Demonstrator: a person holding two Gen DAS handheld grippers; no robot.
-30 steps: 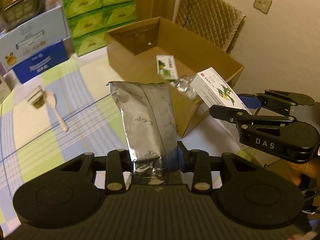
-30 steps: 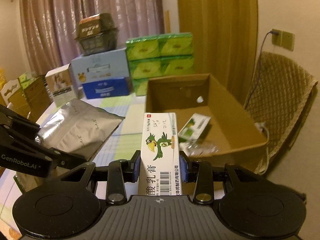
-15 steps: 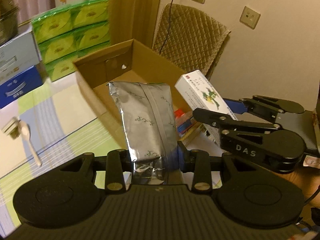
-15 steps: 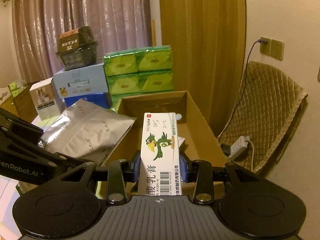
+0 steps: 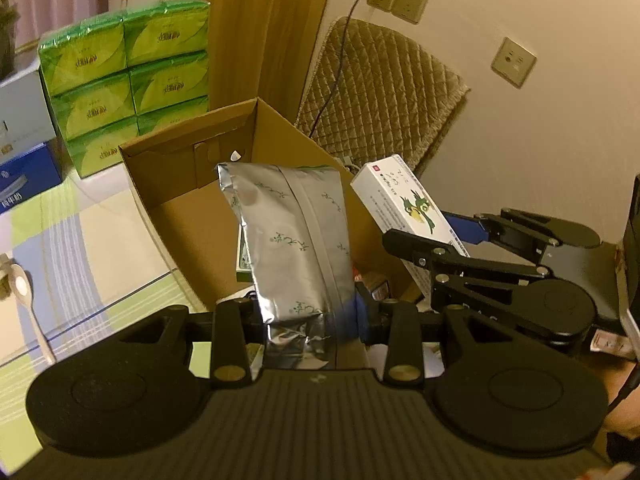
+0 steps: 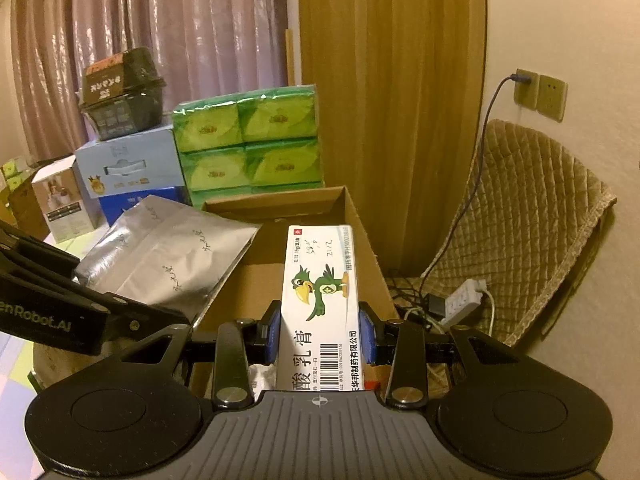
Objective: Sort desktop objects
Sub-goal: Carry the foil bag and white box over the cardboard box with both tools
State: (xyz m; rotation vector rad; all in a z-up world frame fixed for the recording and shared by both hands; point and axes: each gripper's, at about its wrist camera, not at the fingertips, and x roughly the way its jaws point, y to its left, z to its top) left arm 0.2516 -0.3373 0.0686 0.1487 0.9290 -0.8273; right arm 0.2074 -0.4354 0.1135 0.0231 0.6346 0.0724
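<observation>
Silver bag (image 5: 296, 248) sits pinched in the left gripper (image 5: 310, 320) above the cardboard box (image 5: 168, 216). Right gripper (image 6: 318, 332) squeezes the white parrot box (image 6: 320, 304). Only the left view shows a spoon (image 5: 24, 292).

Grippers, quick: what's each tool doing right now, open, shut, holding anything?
Left tool: shut on the silver foil pouch, held over the cardboard box.
Right tool: shut on the white medicine box.

Left hand-held gripper (image 5: 308, 316) clamping silver pouch (image 5: 294, 240), cardboard box (image 5: 192, 184) beneath
</observation>
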